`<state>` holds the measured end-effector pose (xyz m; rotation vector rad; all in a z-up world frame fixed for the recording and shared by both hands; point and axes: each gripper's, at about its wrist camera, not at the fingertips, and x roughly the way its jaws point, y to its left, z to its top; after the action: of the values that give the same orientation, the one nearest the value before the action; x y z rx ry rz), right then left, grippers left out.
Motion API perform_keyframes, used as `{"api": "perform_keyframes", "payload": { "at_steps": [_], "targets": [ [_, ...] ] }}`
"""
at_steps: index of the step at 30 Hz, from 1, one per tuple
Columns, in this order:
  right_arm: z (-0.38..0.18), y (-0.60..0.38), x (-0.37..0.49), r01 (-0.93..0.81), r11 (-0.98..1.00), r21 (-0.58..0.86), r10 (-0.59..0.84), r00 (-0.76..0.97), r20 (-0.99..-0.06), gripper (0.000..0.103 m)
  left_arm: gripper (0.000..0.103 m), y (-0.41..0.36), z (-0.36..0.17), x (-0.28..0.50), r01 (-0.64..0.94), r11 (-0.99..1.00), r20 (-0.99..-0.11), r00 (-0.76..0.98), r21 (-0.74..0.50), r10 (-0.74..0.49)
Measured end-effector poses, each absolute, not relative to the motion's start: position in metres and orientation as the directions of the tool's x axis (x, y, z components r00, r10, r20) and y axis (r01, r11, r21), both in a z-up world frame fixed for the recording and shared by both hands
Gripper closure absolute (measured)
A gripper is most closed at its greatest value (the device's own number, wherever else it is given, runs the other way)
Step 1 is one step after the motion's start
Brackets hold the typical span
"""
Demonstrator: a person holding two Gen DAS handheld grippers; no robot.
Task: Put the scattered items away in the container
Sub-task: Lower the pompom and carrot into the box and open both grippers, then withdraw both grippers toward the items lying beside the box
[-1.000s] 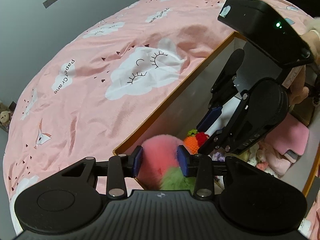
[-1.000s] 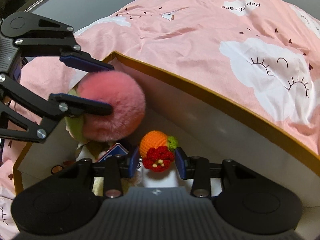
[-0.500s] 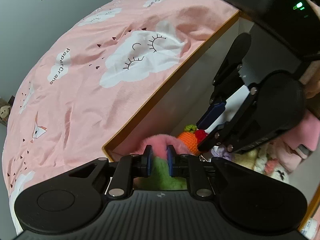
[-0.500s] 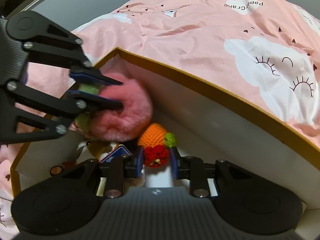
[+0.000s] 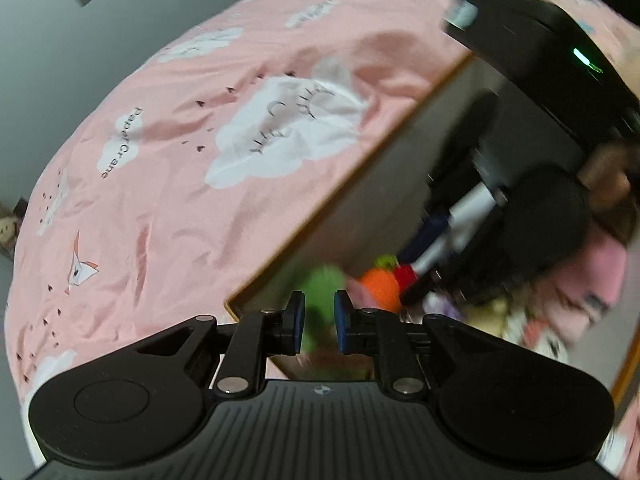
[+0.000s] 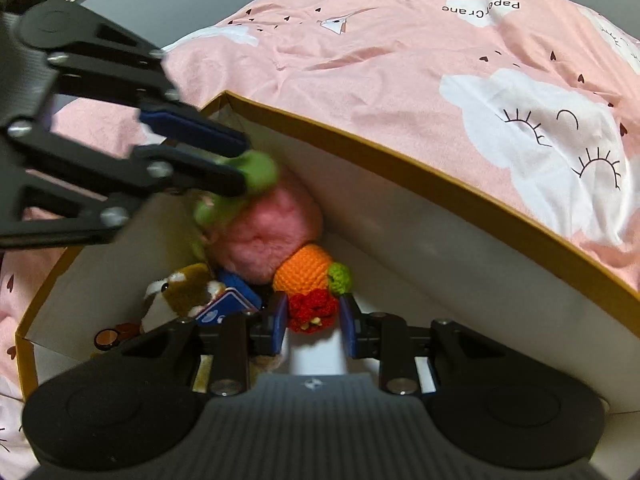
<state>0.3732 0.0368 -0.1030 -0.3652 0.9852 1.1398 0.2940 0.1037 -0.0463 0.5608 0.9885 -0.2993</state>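
Observation:
A white box with a tan rim (image 6: pixel 400 152) sits on the pink bed. My left gripper (image 5: pixel 319 320) (image 6: pixel 236 160) is over its corner, jaws close together on the green part (image 6: pixel 256 172) of a pink-and-green plush (image 6: pixel 268 236), which hangs down into the box. My right gripper (image 6: pixel 312 326) is low inside the box, its jaws around the red part of an orange, red and green crochet toy (image 6: pixel 308 272) that touches the pink plush. In the blurred left wrist view the green plush (image 5: pixel 322 284) and crochet toy (image 5: pixel 380 284) show.
A pink duvet with white clouds (image 6: pixel 440 60) surrounds the box. Inside lie a brown-and-white plush (image 6: pixel 180 292), a blue card (image 6: pixel 228 308) and small round orange items (image 6: pixel 106 336). Further soft toys (image 5: pixel 540 320) fill the box's other end.
My left gripper has lifted and moved back; the pink plush has dropped lower into the box and now hangs by its green part. My right gripper went lower with the crochet toy.

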Motion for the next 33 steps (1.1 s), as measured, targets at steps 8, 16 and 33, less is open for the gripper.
{"api": "perform_keyframes", "payload": {
  "at_steps": [8, 16, 33],
  "targets": [
    [-0.105, 0.045, 0.369, -0.881, 0.411, 0.235, 0.597, 0.065, -0.8, 0.074, 0.086, 0.098, -0.074, 0.301, 0.469, 0.816, -0.869, 0.49, 0.336, 0.076],
    [-0.098, 0.044, 0.367, -0.884, 0.417, 0.211, 0.595, 0.09, -0.799, 0.072, 0.085, 0.101, -0.06, 0.29, 0.445, 0.839, -0.853, 0.519, 0.312, 0.043],
    [-0.018, -0.002, 0.328, -0.882, 0.469, 0.054, 0.65, 0.303, -0.697, 0.062, 0.075, 0.083, 0.026, 0.192, 0.342, 0.919, -0.762, 0.643, 0.195, -0.078]
  ]
}}
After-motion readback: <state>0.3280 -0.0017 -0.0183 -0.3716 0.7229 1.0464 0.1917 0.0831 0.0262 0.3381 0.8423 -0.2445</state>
